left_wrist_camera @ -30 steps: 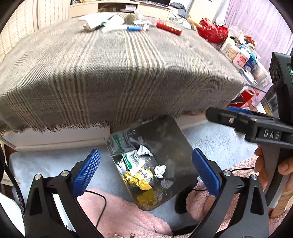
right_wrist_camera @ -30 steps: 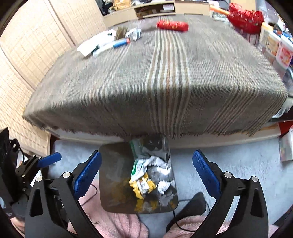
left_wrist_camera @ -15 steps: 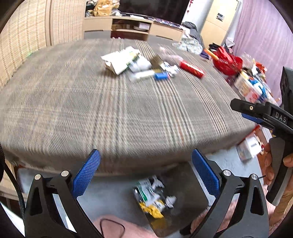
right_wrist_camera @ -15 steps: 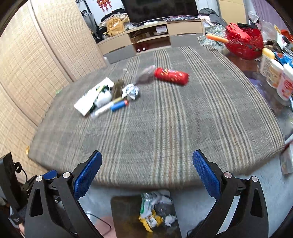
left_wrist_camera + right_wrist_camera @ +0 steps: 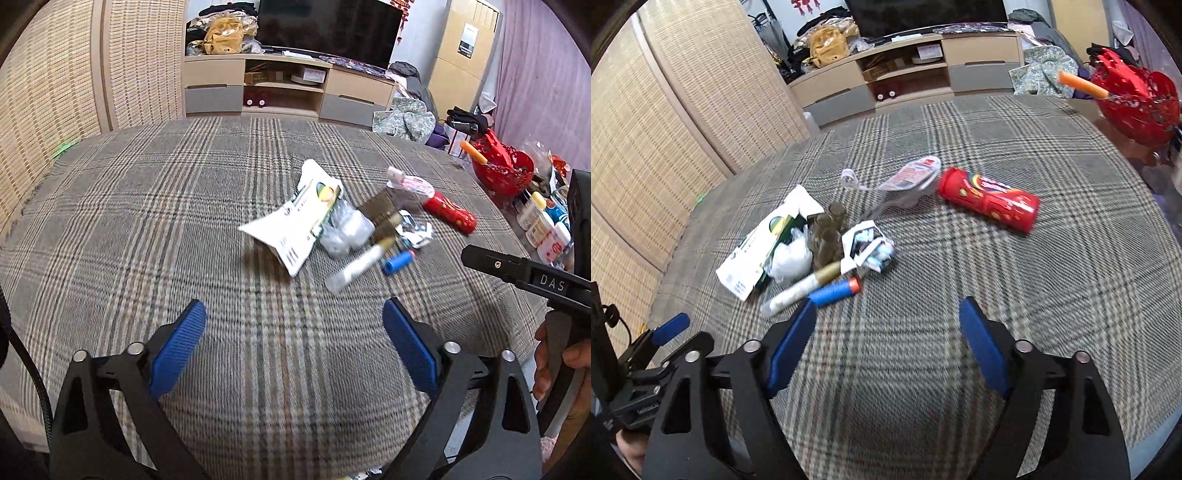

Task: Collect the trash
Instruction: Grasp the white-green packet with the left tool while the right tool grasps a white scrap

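Both my left gripper (image 5: 291, 343) and right gripper (image 5: 886, 343) are empty, jaws closing slightly. I aim the right at the blue cylinder (image 5: 833, 291), straddling it across its width, clear of the white tube (image 5: 798, 293) touching it.

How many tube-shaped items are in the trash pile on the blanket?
3. A red can lies at the pile's right edge, a blue tube at the near edge, and a white tube with a gold cap beside it. More may hide under the wrappers.

The letters "DAS" stand in pale print on the black arm of the right gripper (image 5: 532, 275), right of the left gripper's jaws. Print on the red can (image 5: 988, 199) and white packet (image 5: 757, 251) beyond the jaws is too blurred to read.
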Tool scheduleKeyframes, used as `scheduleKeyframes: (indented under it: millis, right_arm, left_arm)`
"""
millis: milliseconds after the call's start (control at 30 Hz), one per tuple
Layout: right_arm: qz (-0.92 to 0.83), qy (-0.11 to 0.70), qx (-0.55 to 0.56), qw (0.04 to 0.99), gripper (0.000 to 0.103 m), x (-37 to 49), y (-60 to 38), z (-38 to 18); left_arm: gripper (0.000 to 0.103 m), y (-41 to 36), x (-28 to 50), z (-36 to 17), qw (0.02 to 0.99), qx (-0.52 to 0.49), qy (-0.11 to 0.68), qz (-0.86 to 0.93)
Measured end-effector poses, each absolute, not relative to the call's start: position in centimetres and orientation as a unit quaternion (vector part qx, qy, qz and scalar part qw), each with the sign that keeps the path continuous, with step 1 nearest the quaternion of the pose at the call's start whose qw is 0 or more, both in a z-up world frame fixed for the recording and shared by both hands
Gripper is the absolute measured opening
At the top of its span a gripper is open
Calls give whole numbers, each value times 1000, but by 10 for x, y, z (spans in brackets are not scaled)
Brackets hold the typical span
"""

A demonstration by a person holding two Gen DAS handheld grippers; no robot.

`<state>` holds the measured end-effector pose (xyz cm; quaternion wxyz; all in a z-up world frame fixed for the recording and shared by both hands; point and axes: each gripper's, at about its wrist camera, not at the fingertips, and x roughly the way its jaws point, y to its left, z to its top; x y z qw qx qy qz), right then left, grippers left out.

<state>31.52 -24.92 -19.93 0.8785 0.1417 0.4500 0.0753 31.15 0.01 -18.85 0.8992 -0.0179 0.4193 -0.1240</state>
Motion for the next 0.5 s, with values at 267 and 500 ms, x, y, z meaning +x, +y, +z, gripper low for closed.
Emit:
scheduleKeyframes:
  millis: [267,500]
  right_arm:
    - [75,452,146,877,61,351,-242,-213]
    - [77,466,141,870,53,366,-234,-227]
  left_arm:
    - [83,-4,357,-191,903,-7,408,-131]
    - [75,-11,388,-206,894,-9,422,-150]
